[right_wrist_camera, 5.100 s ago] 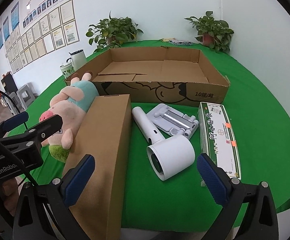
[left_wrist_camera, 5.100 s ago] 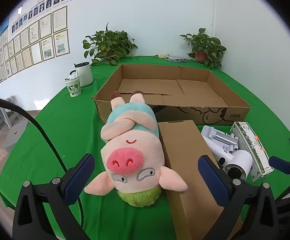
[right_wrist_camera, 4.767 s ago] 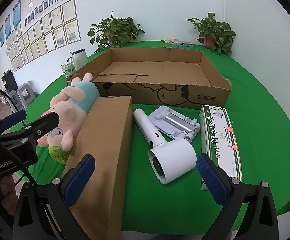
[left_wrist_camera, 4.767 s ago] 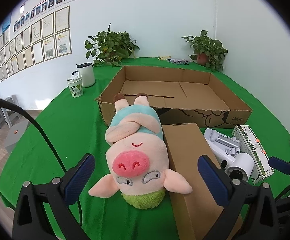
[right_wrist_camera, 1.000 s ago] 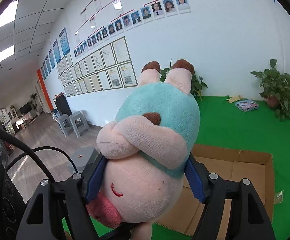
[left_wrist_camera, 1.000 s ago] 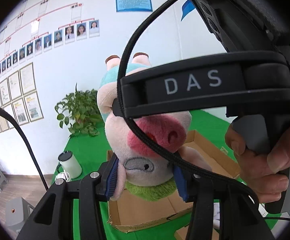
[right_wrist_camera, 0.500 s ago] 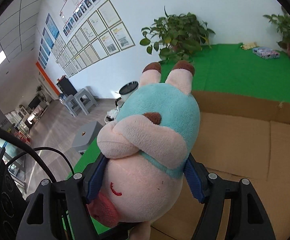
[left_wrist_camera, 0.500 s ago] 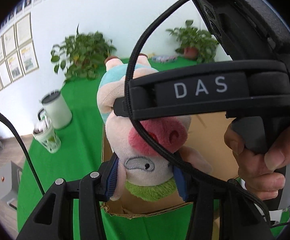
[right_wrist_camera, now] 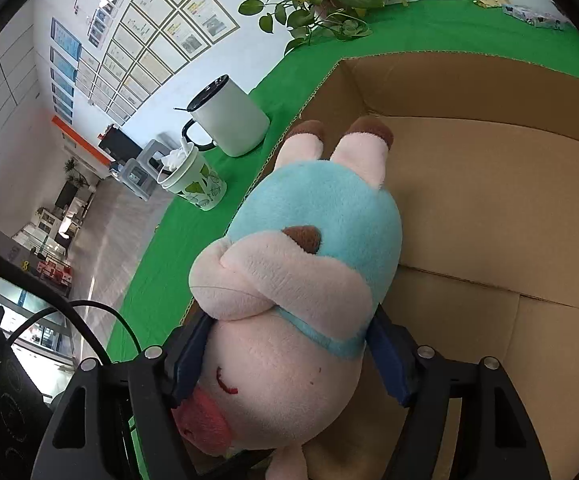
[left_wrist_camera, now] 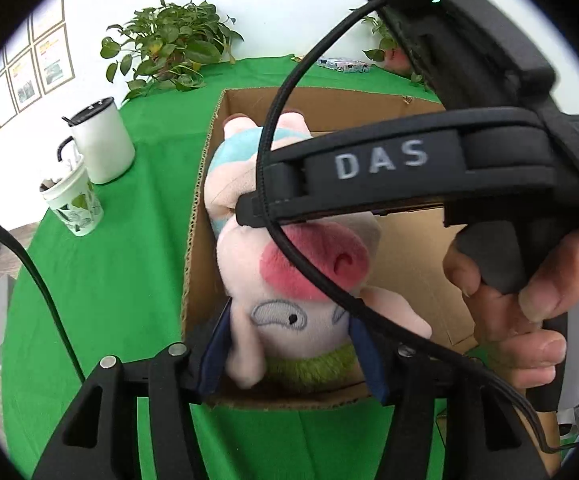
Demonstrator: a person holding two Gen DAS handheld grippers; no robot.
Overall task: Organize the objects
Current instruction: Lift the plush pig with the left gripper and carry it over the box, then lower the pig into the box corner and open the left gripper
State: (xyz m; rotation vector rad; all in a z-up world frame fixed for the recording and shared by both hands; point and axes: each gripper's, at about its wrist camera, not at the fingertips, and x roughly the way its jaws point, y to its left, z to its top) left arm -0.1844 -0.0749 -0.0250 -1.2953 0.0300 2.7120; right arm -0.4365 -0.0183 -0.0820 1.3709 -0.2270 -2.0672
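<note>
A pink plush pig (left_wrist_camera: 289, 304) in a light blue shirt is held by both grippers over the left part of the open cardboard box (left_wrist_camera: 199, 216). My left gripper (left_wrist_camera: 293, 352) is shut on the pig's head, near its green hair. My right gripper (right_wrist_camera: 289, 356) is shut on the pig's body (right_wrist_camera: 313, 240) at the neck; its black body marked DAS (left_wrist_camera: 381, 172) crosses the left wrist view. The pig's feet (right_wrist_camera: 337, 136) point to the box's far left corner. The box floor (right_wrist_camera: 489, 208) is bare cardboard.
A white lidded mug (left_wrist_camera: 101, 148) and a patterned paper cup (left_wrist_camera: 75, 208) stand on the green tablecloth (left_wrist_camera: 121, 280) left of the box. Potted plants (left_wrist_camera: 165, 48) stand at the table's back edge by the wall. A hand (left_wrist_camera: 529, 312) grips the right gripper's handle.
Five seconds ago the pig lay on the table between open grippers. Now both hold it, and in the last second it has come down from high above to just over the box.
</note>
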